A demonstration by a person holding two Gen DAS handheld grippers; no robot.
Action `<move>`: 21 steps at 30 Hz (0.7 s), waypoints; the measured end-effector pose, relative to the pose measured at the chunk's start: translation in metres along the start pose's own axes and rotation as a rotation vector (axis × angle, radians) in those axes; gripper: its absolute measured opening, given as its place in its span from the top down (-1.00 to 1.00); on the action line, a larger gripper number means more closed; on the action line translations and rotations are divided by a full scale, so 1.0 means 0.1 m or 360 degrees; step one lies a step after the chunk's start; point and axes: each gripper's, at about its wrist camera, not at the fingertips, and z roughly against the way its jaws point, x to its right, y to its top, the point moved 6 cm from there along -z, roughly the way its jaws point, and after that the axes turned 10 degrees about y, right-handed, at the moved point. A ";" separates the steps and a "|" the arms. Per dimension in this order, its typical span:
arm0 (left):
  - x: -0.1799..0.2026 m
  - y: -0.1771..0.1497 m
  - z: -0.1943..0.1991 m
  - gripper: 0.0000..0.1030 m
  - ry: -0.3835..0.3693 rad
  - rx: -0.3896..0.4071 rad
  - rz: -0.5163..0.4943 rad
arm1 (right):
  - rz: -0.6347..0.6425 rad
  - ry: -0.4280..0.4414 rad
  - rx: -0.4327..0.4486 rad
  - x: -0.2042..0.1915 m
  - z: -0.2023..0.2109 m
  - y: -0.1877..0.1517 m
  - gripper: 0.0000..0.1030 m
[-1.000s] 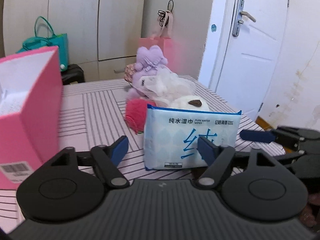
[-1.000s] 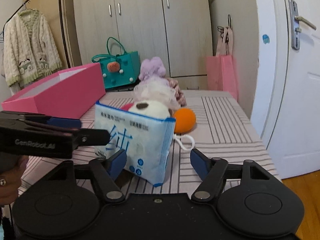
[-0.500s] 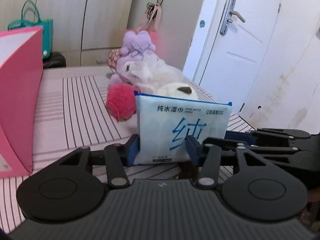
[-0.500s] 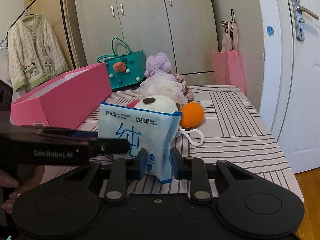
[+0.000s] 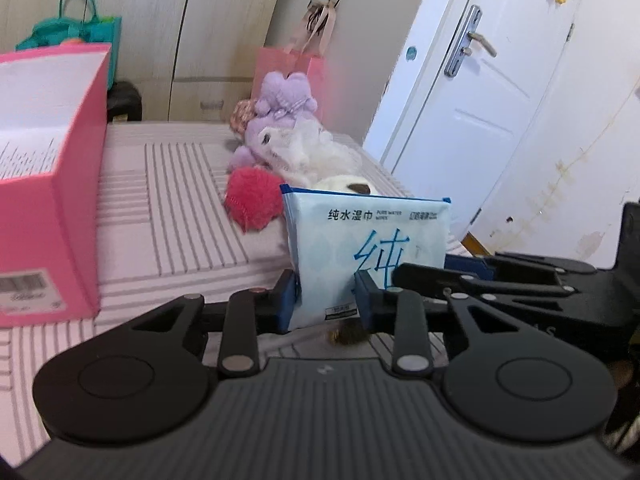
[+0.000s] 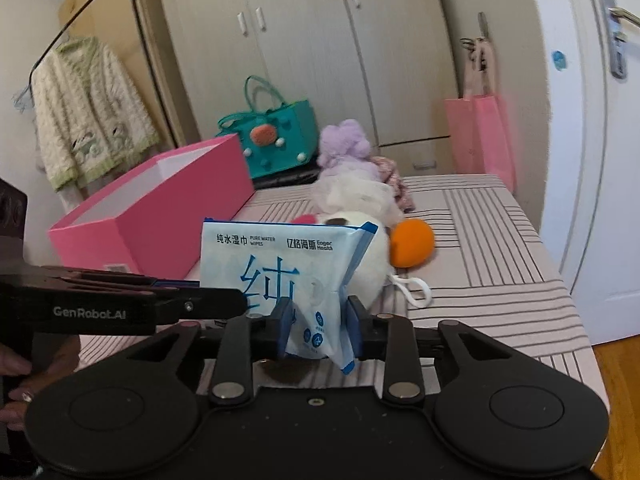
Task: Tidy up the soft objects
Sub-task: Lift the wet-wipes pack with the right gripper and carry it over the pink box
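Note:
A pale blue pack of wet wipes (image 5: 368, 240) (image 6: 276, 264) stands upright on the striped table (image 6: 492, 248), held from two sides. My left gripper (image 5: 325, 300) has its blue pads against the pack's lower left part, jaws closing. My right gripper (image 6: 318, 320) pinches the pack's lower right corner, jaws opening slightly with the pack still between the pads. Each gripper shows in the other's view: the right gripper (image 5: 436, 270) and the left gripper (image 6: 224, 300). Behind the pack lie a red pom (image 5: 254, 198), a white mesh puff (image 5: 316, 156), a purple plush (image 5: 280, 108) and an orange ball (image 6: 412, 242).
An open pink box (image 5: 48, 184) (image 6: 160, 216) stands on the table's left. Beyond the table are a teal bag (image 6: 280, 140), a pink paper bag (image 6: 480, 132), a hanging cardigan (image 6: 92, 112) and a white door (image 5: 480, 80). The table edge drops off at right. A person's hand (image 6: 16, 376) grips the left tool.
Both grippers stood open around the pack a second ago; both have since closed onto it. The right jaws are a little wider than half a second ago.

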 end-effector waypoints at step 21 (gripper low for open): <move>-0.91 -0.21 1.09 0.41 0.0318 -0.0314 0.0094 | 0.0016 0.0535 -0.0637 -1.25 -0.48 0.06 0.22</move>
